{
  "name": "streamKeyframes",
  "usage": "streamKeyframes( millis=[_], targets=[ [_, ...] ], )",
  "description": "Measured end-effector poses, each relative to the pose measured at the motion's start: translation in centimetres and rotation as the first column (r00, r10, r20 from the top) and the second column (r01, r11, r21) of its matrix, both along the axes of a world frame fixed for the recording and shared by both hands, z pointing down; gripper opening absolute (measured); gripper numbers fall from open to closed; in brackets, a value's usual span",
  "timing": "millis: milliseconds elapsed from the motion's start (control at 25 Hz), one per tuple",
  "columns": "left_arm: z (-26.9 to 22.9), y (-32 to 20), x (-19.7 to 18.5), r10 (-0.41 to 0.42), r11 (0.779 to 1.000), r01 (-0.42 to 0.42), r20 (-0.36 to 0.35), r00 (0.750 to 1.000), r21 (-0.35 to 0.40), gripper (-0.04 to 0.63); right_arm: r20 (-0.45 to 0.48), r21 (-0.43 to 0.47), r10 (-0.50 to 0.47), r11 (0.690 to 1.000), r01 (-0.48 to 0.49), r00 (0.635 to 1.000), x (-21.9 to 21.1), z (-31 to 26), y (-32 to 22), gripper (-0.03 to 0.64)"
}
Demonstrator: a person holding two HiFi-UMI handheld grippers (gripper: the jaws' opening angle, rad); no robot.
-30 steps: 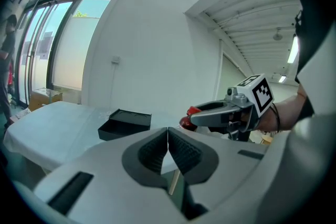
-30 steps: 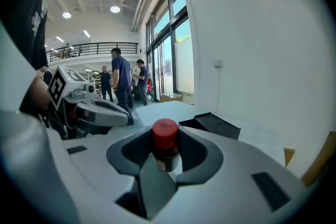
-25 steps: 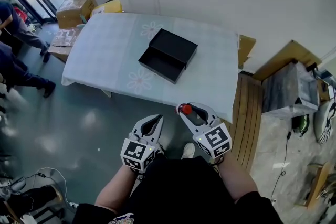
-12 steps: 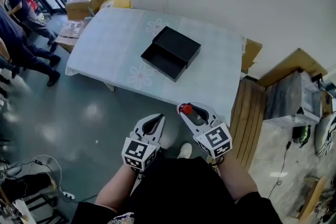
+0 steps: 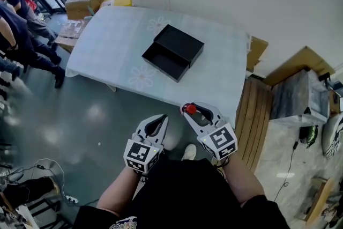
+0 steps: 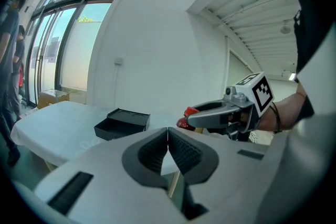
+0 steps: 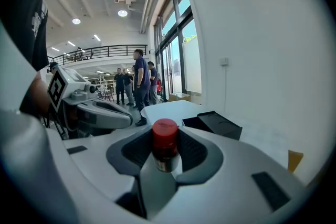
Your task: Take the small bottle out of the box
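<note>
The small bottle (image 7: 165, 145), dark with a red cap, stands upright between the pads of my right gripper (image 7: 165, 152), which is shut on it. In the head view the bottle (image 5: 189, 109) shows as a red cap at the tip of the right gripper (image 5: 194, 110), held over the floor in front of the table. The black box (image 5: 172, 53) lies open on the white table (image 5: 112, 45), its lid propped behind the tray; the box (image 6: 122, 123) is also in the left gripper view. My left gripper (image 6: 167, 140) is shut with nothing in it, beside the right one.
Several people (image 5: 21, 35) stand at the far left near the glass doors. Cardboard boxes (image 5: 86, 1) sit behind the table. A wooden pallet (image 5: 252, 115) and a grey crate (image 5: 297, 99) lie to the right. Cables (image 5: 37, 179) trail on the floor at lower left.
Both grippers have stayed nearly still with the bottle held. The head view has shifted slightly, and the people at the left have walked.
</note>
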State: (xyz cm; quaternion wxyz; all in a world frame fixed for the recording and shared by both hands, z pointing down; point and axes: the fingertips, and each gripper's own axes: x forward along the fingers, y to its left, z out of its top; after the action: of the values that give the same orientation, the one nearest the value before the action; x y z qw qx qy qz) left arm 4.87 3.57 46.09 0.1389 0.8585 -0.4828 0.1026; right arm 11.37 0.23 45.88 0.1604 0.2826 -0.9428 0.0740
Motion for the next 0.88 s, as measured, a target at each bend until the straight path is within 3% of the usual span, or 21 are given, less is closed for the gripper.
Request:
streamKeyframes(
  millis=[880],
  targets=[
    [0.0,-0.5,-0.9,0.013,1.0,-0.013,-0.009,1.0,-0.008,0.028,0.001,-0.004,0.012,1.0,-0.012,1.0,-1.2,0.0,-0.7,0.16]
  ],
)
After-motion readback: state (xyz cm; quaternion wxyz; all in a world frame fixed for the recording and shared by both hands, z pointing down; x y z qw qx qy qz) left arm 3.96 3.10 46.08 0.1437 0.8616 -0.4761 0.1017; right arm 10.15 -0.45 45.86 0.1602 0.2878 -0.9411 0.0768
